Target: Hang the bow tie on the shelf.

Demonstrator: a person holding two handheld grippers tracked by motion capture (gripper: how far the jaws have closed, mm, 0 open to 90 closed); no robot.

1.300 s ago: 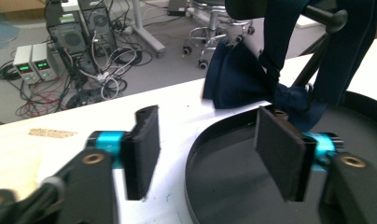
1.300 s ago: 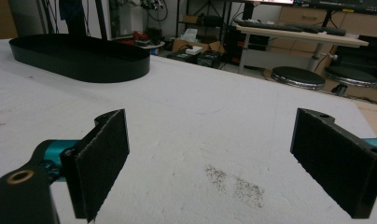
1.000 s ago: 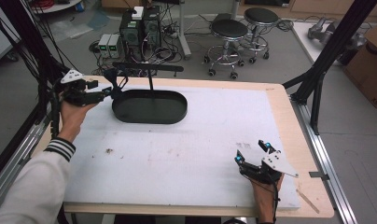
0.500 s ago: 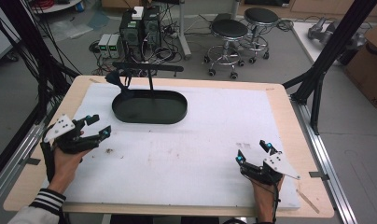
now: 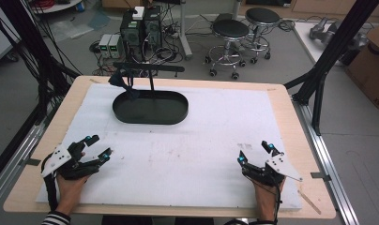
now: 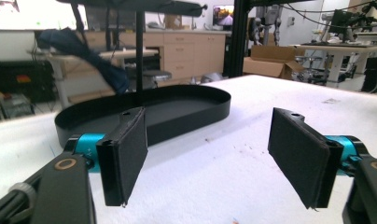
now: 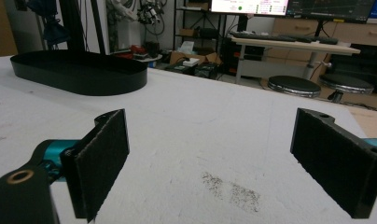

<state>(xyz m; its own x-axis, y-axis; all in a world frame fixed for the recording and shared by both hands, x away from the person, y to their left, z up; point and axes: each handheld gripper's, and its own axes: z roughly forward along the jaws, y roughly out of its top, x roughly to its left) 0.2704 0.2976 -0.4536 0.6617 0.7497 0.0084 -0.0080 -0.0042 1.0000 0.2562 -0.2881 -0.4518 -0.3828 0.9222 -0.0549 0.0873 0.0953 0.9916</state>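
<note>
A black oval tray (image 5: 150,120) sits at the back left of the white mat, with a thin black stand (image 5: 152,80) rising from it. A dark blue cloth (image 5: 120,80) hangs from the stand's crossbar. My left gripper (image 5: 100,145) rests low at the near left of the mat, open and empty, jaws pointing toward the tray. In the left gripper view its jaws (image 6: 210,158) frame the tray wall (image 6: 177,122) and the hanging cloth (image 6: 86,53). My right gripper (image 5: 254,152) lies at the near right, open with nothing between its pads (image 7: 224,163). The tray (image 7: 84,79) is far off there.
The white mat (image 5: 211,126) covers a wooden table (image 5: 291,112). A grey smudge (image 7: 228,189) marks the mat ahead of the right gripper. Black frame posts (image 5: 323,65) stand at the table's sides. Stools (image 5: 230,33) and computer boxes (image 5: 140,28) stand on the floor behind.
My left gripper has come away from the tray's left end, travelling toward the near left of the table and sinking to the mat. The right gripper has stayed put.
</note>
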